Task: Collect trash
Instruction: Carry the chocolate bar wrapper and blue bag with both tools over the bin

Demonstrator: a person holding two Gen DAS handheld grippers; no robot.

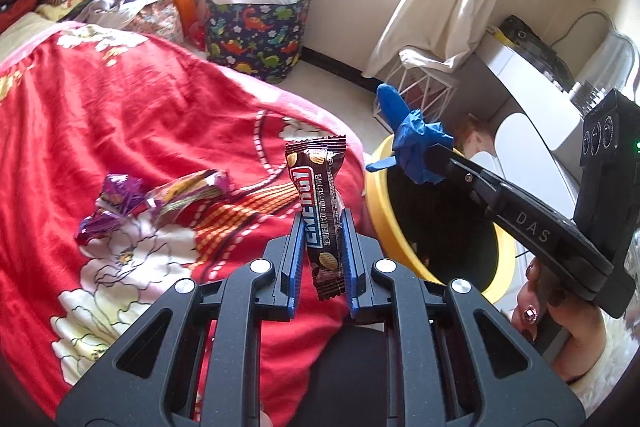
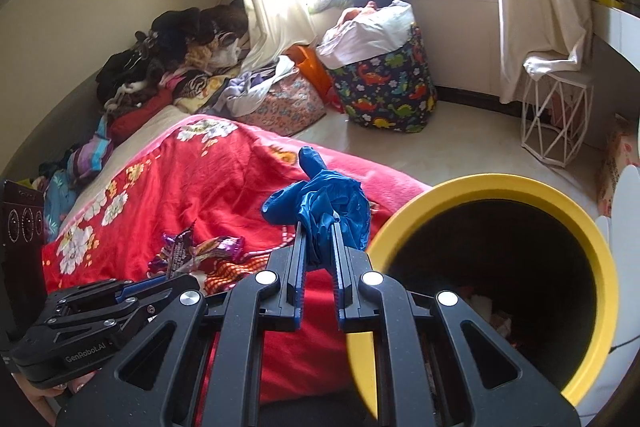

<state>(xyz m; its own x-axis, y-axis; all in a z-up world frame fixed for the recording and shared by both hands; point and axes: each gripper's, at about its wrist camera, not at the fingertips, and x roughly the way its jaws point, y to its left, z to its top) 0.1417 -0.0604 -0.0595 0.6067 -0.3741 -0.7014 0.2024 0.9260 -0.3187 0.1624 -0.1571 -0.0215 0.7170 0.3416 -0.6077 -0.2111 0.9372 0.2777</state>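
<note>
The left gripper (image 1: 322, 227) holds a brown chocolate-bar wrapper (image 1: 322, 215) upright, its blue-padded fingers (image 1: 294, 251) pressed narrow against the wrapper's lower half while the crimped top stands free above them. In the left wrist view the wrapper hangs over the red floral blanket (image 1: 140, 107) on the bed, with the bin at about 3 o'clock from it.

The right gripper (image 2: 320, 239) is clamped on a crumpled blue glove (image 2: 320, 199), its fingers (image 2: 298, 255) nearly together with the glove bunched between them and one glove finger poking up toward 12 o'clock. In the left wrist view the same glove (image 1: 408, 135) sits at the tip of the right gripper, above the far rim of the yellow bin (image 1: 380, 211). A hand (image 1: 560, 331) with dark painted nails grips that tool's handle at 4 o'clock.

The yellow bin (image 2: 500, 187) has a dark inside; pale scraps lie at its bottom, though what they are is hard to make out. It stands just beside the bed's edge.

Two purple snack wrappers (image 1: 132, 203) lie on the blanket at 9 o'clock from the held chocolate wrapper. Farther back, at 12 o'clock, a dinosaur-print basket (image 1: 256, 39) stuffed with white cloth stands on the floor, and a white wire stand (image 2: 556, 119) sits near the curtain.
</note>
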